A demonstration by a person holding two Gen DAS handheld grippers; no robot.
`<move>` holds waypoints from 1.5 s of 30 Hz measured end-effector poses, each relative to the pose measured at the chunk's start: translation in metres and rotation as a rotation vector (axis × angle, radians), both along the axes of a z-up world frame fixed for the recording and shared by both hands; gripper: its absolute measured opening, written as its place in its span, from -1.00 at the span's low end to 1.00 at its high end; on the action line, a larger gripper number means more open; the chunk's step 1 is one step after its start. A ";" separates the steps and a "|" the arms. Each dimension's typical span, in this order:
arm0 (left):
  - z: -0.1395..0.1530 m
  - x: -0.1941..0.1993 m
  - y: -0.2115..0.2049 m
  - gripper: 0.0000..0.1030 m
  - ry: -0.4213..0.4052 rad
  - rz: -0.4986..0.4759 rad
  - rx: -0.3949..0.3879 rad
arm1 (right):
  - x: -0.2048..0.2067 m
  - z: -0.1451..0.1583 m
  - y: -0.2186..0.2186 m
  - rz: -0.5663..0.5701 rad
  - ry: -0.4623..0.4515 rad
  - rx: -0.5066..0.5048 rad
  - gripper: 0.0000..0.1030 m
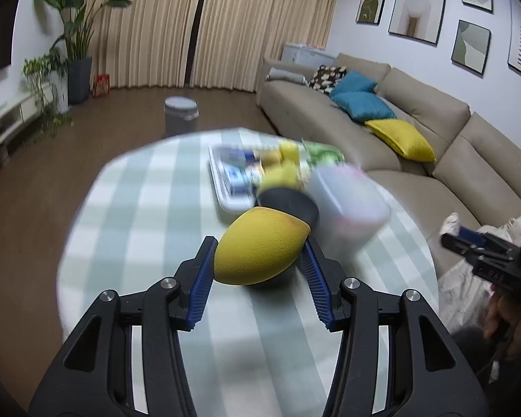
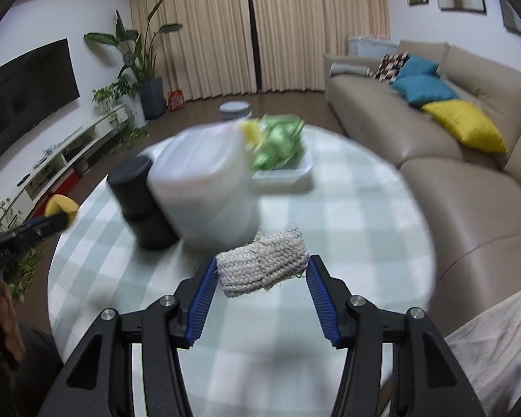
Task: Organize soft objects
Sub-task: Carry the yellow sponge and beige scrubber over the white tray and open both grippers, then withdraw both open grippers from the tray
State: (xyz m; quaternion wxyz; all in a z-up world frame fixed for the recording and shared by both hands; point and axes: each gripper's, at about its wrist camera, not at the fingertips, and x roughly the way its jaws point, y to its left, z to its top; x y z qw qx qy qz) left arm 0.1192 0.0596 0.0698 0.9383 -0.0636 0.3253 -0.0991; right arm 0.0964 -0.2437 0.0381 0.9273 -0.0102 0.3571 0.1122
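Observation:
My left gripper [image 1: 258, 253] is shut on a yellow egg-shaped sponge [image 1: 260, 248], held above the checked tablecloth [image 1: 156, 208]; the sponge also shows at the left of the right wrist view [image 2: 61, 206]. My right gripper [image 2: 262, 266] is shut on a grey-white knitted pad [image 2: 262, 266], held above the table. Ahead stand a white plastic container [image 2: 205, 191] and a black cylinder holder [image 2: 139, 201], both blurred. The container [image 1: 347, 205] and black holder [image 1: 290, 205] lie just beyond the sponge in the left wrist view.
A white tray [image 1: 225, 187] with several small items, yellow sponges and a green bundle [image 2: 281, 142] sits at the table's far side. A beige sofa [image 1: 416, 132] with cushions runs along the right. A grey bin [image 1: 180, 113] stands on the floor beyond.

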 end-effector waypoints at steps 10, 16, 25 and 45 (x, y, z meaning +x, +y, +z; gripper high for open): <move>0.055 0.098 0.001 -0.08 -0.044 -0.030 0.107 | 0.072 0.075 -0.027 -0.004 -0.108 -0.102 0.08; 0.048 0.171 -0.019 -0.08 0.027 -0.082 0.171 | 0.147 0.095 -0.009 0.048 -0.099 -0.123 0.08; -0.017 0.252 -0.052 -0.08 0.193 -0.204 0.247 | 0.254 0.053 0.063 0.210 0.028 -0.206 0.08; -0.071 0.279 -0.077 0.19 0.294 -0.296 0.313 | 0.326 -0.058 0.105 0.302 0.277 -0.272 0.10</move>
